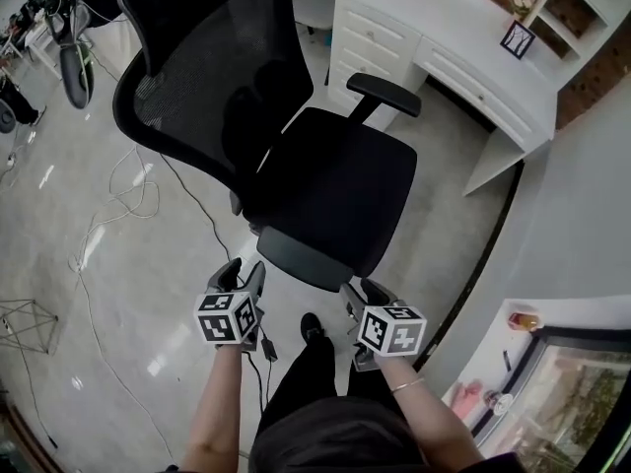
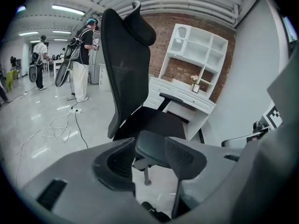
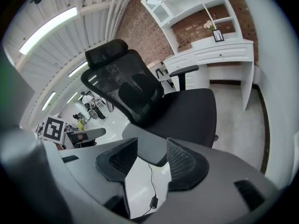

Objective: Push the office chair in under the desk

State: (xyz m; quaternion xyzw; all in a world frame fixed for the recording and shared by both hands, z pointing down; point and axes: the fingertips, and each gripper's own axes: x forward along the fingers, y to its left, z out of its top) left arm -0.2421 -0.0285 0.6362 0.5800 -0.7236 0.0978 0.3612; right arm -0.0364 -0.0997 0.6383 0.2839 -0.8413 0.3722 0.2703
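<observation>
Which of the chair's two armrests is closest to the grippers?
The near armrest, on the person's side just ahead of the left gripper and right gripper; the far armrest sits on the desk side.

Ceiling strip lights [image 2: 65,8] give bright, even light and leave pale glare patches on the glossy floor [image 1: 163,358]. The black office chair [image 1: 335,185] shows little detail. Both gripper views bend hard toward dark round edges (fisheye), my jaws slightly soft.

chair back [image 1: 212,77]: black mesh; desk [image 1: 463,37]: smooth white paint; floor [image 1: 99,264]: glossy
</observation>
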